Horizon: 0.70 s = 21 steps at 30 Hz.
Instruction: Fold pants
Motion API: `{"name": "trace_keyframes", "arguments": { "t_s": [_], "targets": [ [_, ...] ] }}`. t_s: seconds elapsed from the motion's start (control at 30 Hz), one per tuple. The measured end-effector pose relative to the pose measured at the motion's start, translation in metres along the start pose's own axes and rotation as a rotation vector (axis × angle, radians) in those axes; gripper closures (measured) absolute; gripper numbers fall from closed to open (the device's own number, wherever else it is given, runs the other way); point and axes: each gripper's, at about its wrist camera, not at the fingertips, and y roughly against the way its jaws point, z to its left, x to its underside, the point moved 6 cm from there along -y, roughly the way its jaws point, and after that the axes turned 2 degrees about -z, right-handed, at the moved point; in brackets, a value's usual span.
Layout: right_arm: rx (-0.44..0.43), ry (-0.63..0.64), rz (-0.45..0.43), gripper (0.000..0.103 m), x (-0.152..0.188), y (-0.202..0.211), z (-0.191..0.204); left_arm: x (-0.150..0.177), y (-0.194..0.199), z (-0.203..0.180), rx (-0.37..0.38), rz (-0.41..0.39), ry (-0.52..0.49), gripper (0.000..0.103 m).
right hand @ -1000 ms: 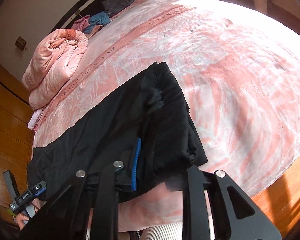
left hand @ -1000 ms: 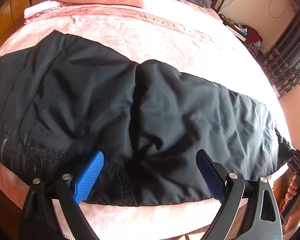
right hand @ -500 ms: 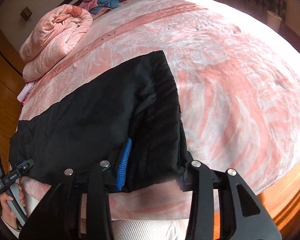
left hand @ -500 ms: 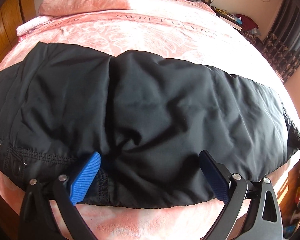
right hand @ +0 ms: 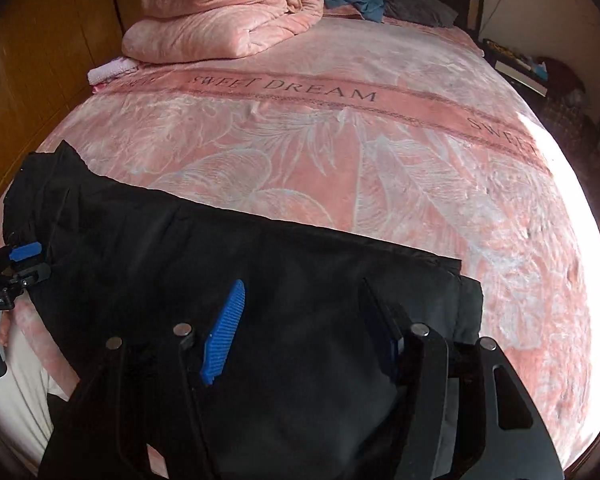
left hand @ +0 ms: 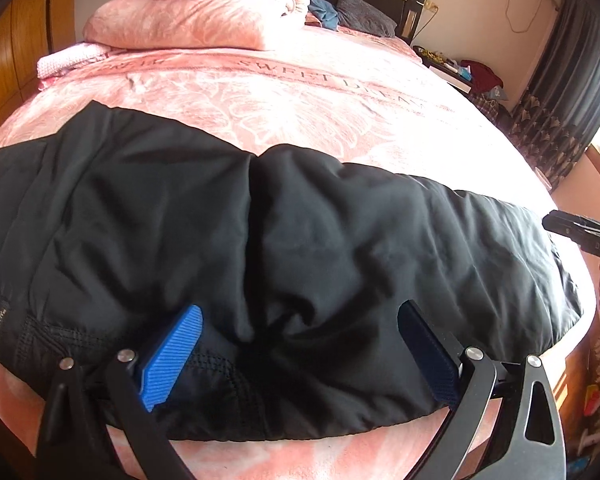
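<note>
Pants [left hand: 300,248] lie black across the pink bed [left hand: 320,92], long axis running left to right under my left gripper [left hand: 300,344], whose jaws are spread over the waist end. Right wrist view: my right gripper [right hand: 304,328] hangs released over the cuff end.

Both wrist views close, low at bed's [left hand: 300,92] near edge, facing headboard; share black pants [right hand: 260,280].
</note>
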Motion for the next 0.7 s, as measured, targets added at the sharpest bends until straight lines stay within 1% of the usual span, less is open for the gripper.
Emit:
{"name": "trace_keyframes", "arguments": {
  "t_s": [0.03, 0.1, 0.2, 0.23, 0.3, 0.33, 0.37, 0.4, 0.43, 0.47, 0.5, 0.53, 0.6, 0.7],
  "targets": [
    [-0.033, 0.043, 0.020, 0.036, -0.009, -0.010, 0.009, -0.001, -0.002, 0.003, -0.008, 0.003, -0.006, 0.004],
    [-0.075, 0.143, 0.065, 0.031, -0.023, -0.029, 0.027, -0.001, -0.003, 0.012, -0.010, 0.000, -0.015, 0.004],
    [-0.132, 0.268, 0.132, 0.031, -0.036, -0.051, 0.048, -0.002, -0.005, 0.023, 0.003, -0.014, -0.010, 0.004],
    [-0.135, 0.298, 0.147, 0.031, -0.039, -0.058, 0.051, -0.003, -0.006, 0.026, 0.011, -0.018, -0.006, 0.004],
    [-0.189, 0.337, 0.200, 0.031, -0.040, -0.072, 0.058, -0.003, -0.007, 0.030, 0.024, -0.028, -0.006, 0.004],
    [-0.202, 0.351, 0.226, 0.034, -0.039, -0.078, 0.060, -0.003, -0.008, 0.030, 0.029, -0.033, -0.012, 0.004],
    [-0.212, 0.366, 0.254, 0.040, -0.038, -0.084, 0.062, -0.003, -0.008, 0.030, 0.032, -0.039, -0.020, 0.004],
    [-0.212, 0.389, 0.269, 0.054, -0.036, -0.089, 0.064, -0.002, -0.007, 0.029, 0.032, -0.043, -0.029, 0.004],
    [-0.198, 0.414, 0.262, 0.072, -0.037, -0.091, 0.065, -0.001, -0.007, 0.029, 0.033, -0.045, -0.035, 0.004],
    [-0.189, 0.430, 0.256, 0.085, -0.038, -0.092, 0.066, -0.001, -0.007, 0.029, 0.035, -0.048, -0.039, 0.004],
    [-0.185, 0.442, 0.247, 0.100, -0.039, -0.091, 0.067, -0.001, -0.007, 0.030, 0.038, -0.052, -0.039, 0.004],
    [-0.180, 0.450, 0.239, 0.102, -0.041, -0.090, 0.068, -0.001, -0.007, 0.030, 0.040, -0.057, -0.037, 0.004],
    [-0.176, 0.455, 0.213, 0.103, -0.046, -0.085, 0.070, -0.001, -0.005, 0.031, 0.036, -0.065, -0.026, 0.004],
    [-0.156, 0.402, 0.153, 0.103, -0.053, -0.082, 0.066, -0.002, -0.005, 0.036, 0.028, -0.088, 0.009, 0.004]
  ]
}}
